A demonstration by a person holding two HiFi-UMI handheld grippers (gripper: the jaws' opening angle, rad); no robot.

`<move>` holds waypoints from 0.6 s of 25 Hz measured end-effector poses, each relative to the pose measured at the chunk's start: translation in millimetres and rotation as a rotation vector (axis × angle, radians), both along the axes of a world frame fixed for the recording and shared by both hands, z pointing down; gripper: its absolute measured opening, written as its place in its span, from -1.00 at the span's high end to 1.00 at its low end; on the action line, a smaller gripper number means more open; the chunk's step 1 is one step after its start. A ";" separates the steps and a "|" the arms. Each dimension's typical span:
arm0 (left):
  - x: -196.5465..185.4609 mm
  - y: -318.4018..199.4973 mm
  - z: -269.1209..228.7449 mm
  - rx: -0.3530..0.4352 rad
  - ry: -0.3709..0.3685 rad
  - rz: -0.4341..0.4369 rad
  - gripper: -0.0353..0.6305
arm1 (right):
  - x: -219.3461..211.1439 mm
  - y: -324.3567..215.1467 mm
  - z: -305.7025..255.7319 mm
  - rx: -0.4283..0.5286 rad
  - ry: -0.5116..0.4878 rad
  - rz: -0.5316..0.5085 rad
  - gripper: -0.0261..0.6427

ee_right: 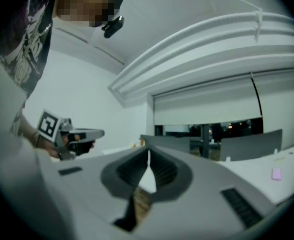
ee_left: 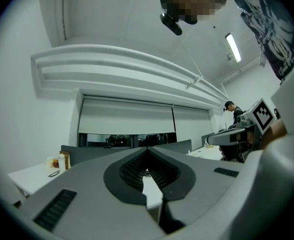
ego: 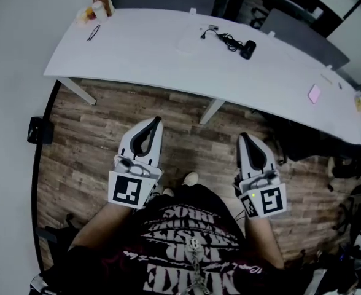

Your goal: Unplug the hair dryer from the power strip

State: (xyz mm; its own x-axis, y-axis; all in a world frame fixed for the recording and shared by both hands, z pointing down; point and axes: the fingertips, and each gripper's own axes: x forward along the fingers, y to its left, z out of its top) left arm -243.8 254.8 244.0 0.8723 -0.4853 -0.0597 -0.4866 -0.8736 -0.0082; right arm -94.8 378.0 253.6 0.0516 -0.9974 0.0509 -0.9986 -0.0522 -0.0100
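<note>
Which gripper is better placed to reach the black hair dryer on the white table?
Right, probably: the right gripper lines up with the black hair dryer, while the left gripper sits farther aside. Both are shut and empty.

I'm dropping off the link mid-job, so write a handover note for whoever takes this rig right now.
Left tool: shut, empty, over the wood floor, short of the table.
Right tool: the same.
Hair dryer lies on the table's far side. Its cord runs to a small white block, likely the power strip.
Done: nothing yet.
To do: step up to the table and unplug the dryer.
</note>
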 end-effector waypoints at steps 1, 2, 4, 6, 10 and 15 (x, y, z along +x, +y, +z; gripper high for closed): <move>8.3 -3.2 -1.7 0.003 -0.001 0.005 0.82 | 6.2 -3.3 -1.2 0.002 0.001 0.001 0.82; 16.7 -6.2 -3.5 0.005 -0.001 0.010 0.82 | 12.2 -6.4 -2.4 0.004 0.001 0.000 0.82; 32.8 -11.0 -7.0 0.009 0.001 0.016 0.82 | 23.7 -11.7 -3.8 0.002 0.001 -0.006 0.82; 47.3 -14.6 -9.7 0.014 0.000 0.019 0.82 | 36.0 -16.3 -3.3 -0.005 -0.004 -0.012 0.82; 70.7 -21.6 -8.5 0.021 -0.017 0.011 0.82 | 59.9 -25.6 0.3 -0.015 -0.023 -0.026 0.82; 98.3 -29.2 -8.6 0.024 -0.024 -0.009 0.82 | 88.1 -34.8 6.4 -0.024 -0.036 -0.051 0.82</move>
State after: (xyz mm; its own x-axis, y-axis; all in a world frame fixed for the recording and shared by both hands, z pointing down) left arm -145.5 225.6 235.4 0.8694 -0.4915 -0.0506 -0.4935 -0.8688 -0.0406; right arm -6.7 343.3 260.0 -0.0015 -0.9971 0.0762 -0.9990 -0.0020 -0.0448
